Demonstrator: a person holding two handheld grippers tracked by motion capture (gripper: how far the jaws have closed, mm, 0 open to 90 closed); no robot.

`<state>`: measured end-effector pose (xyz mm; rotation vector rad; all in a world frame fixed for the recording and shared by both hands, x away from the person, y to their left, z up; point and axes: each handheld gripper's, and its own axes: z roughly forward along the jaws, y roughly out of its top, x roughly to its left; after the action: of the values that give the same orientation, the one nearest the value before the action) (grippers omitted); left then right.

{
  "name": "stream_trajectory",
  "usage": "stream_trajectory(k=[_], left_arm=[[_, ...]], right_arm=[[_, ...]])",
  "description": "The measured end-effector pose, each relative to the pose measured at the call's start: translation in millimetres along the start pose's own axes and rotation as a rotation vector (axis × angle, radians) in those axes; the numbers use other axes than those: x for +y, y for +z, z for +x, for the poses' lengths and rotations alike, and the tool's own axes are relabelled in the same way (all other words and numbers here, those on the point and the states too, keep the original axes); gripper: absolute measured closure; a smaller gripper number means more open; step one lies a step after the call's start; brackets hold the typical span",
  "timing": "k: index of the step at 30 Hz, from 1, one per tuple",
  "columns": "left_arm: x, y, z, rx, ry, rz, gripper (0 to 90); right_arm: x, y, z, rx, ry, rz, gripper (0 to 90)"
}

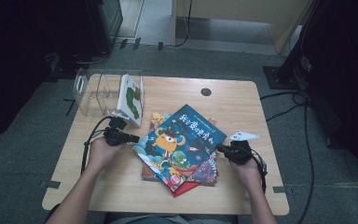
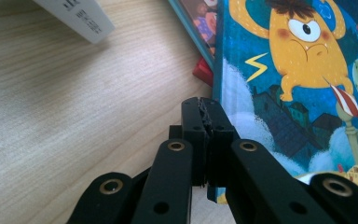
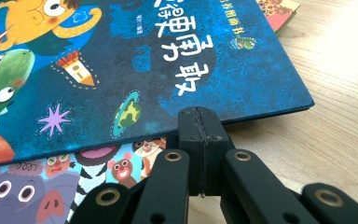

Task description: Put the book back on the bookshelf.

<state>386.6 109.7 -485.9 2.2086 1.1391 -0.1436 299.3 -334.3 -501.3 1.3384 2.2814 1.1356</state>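
Blue book (image 3: 135,65) cover: Chinese title, possibly "我要更勇敢"; smaller print unreadable.

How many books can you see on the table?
4, perhaps more hidden. The blue monster book tops a pile; beneath it peek an animal-cover book and a red book. A white-and-green book stands in the clear holder.

The pale wooden counter (image 1: 242,100) with rounded corners carries a clear acrylic book rack (image 1: 93,91) at its far left, holding one upright white book (image 1: 131,99). Near the middle lies a loose stack of picture books, topped by a dark-blue monster-cover book (image 1: 182,137).
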Motion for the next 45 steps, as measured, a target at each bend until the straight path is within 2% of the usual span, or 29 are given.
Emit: stream_trajectory(k=[4,10,28,32,37,45], left_arm=[[-3.4,1.3,-1.6,-0.021,-0.008,0.004,90.0],[-6.8,1.3,-10.1,-0.011,0.016,0.015,90.0],[-20.9,-0.8,-24.7,-0.024,0.021,0.002,90.0],[-23.8,-1.4,-27.0,-0.030,0.013,-0.003,90.0],[-27.6,-1.9,-27.7,-0.044,-0.016,-0.013,90.0],[-34.6,-3.2,-31.0,-0.052,-0.021,-0.018,89.8]], right_arm=[[0.9,0.5,-1.4,-0.004,0.012,-0.001,89.9],[4.1,3.9,-2.2,-0.009,0.015,-0.002,90.0],[17.5,18.0,-3.1,-0.013,0.031,-0.001,89.9],[20.6,21.7,-3.2,-0.011,0.032,-0.004,89.9],[23.5,25.7,-3.4,-0.011,0.034,-0.009,89.9],[31.1,34.0,-3.2,-0.006,0.043,-0.007,89.9]])
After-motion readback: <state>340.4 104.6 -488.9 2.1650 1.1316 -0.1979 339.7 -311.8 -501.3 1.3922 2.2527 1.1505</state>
